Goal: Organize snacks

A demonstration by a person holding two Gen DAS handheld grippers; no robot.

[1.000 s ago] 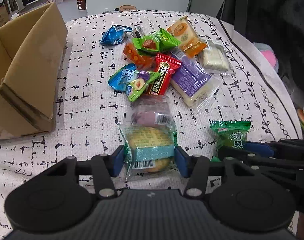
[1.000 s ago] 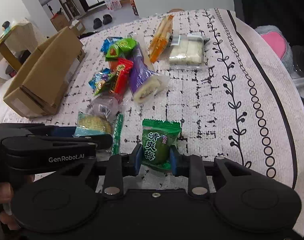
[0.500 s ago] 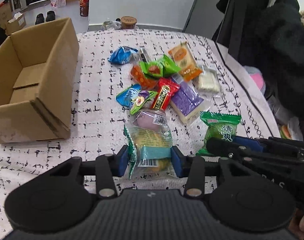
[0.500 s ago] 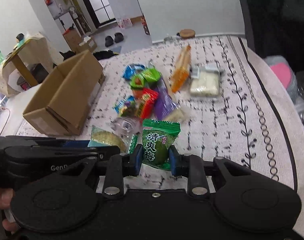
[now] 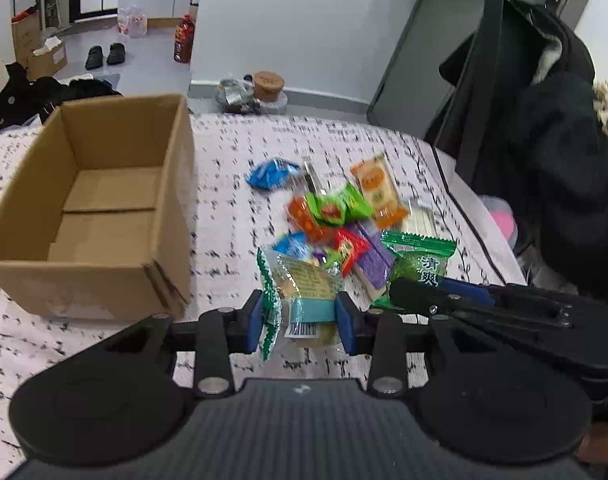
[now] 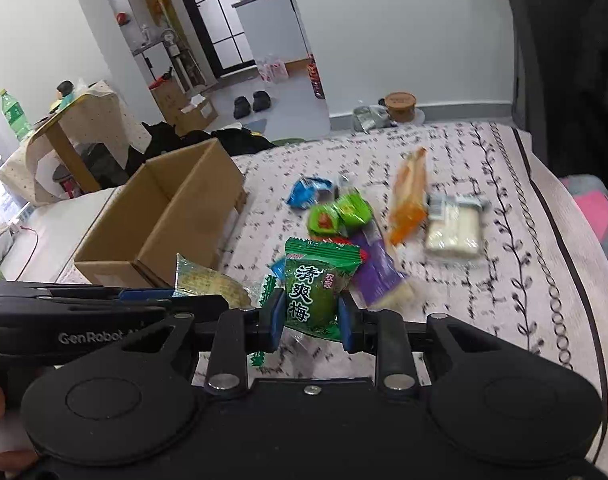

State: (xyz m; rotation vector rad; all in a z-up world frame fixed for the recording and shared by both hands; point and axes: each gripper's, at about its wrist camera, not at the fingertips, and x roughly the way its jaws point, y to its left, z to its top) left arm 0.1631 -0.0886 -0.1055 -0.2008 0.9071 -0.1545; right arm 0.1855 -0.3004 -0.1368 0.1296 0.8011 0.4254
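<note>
- The cake packet (image 5: 304,300) and the green plum-candy packet (image 6: 318,288) both hang clear of the patterned cloth (image 5: 224,160), near the empty cardboard box (image 5: 104,200).
- I'd carry each over the box's rim before letting go.
- Left gripper (image 5: 300,320): jaws closing, pressing the cake packet.
- Right gripper (image 6: 310,318): narrow, clamped on the candy packet.

1. Patterned cloth (image 5: 224,184) covers the table, black dashes on pale pink, vine border along the right edge.
2. Pair of black shoes (image 5: 105,55) on the grey floor, far back.
3. Red bottle (image 5: 183,40) by the white wall.
4. Cork-lidded jar (image 6: 400,106) past the table's far edge (crumpled foil beside it).
5. Dark coat (image 5: 552,128) hanging at right.
6. Green bottle (image 6: 13,114) on a covered side table.
</note>
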